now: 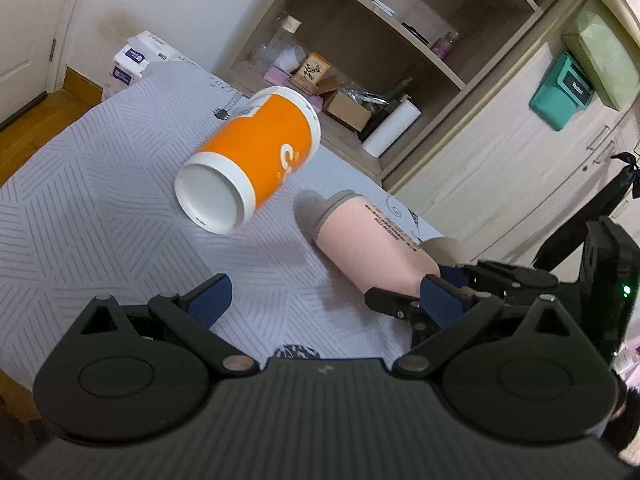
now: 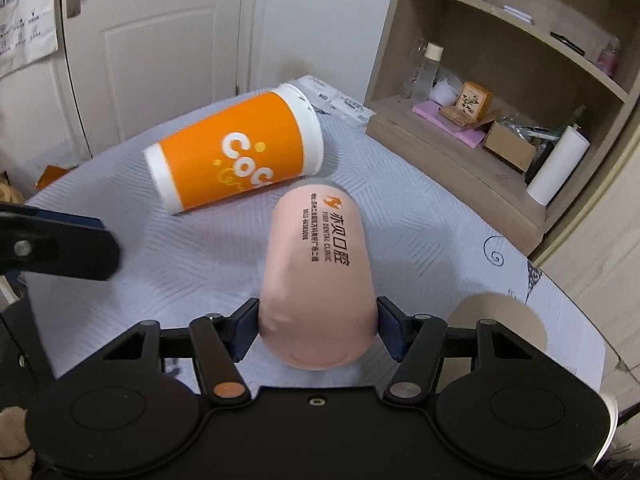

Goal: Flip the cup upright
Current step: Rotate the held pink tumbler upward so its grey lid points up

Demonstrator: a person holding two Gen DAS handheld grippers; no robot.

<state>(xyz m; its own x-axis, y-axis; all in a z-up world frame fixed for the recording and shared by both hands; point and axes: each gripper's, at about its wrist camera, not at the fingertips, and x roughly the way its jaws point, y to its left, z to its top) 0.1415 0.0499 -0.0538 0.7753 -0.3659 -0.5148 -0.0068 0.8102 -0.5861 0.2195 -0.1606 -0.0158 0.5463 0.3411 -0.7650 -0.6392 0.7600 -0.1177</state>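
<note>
Here, in the left wrist view, the left gripper point(image 1: 326, 294) is hovering released and empty above the bench point(image 1: 100, 200), its blue pads spread wide. Ahead of it an orange cup point(image 1: 256, 156) is lying on its side, base toward the camera. To the right, the pink cup point(image 1: 372, 240) is also lying on its side, its near end sitting between the fingers of the right gripper point(image 1: 436, 296), which is reaching in from the right edge.

In the right wrist view, the right gripper point(image 2: 318, 330) is grasping the pink cup point(image 2: 320, 264) across its near end, pads pressing both sides and the wall appearing slightly dented. The cup is pointing away from the camera, its far end just beside the orange cup point(image 2: 236, 156), though contact cannot be told. The risks appear twofold: the thin wall may be buckling under the squeeze and slipping as it is tipped, and the swinging far end may be knocking the orange cup rolling across the bench point(image 2: 192, 264).
</note>
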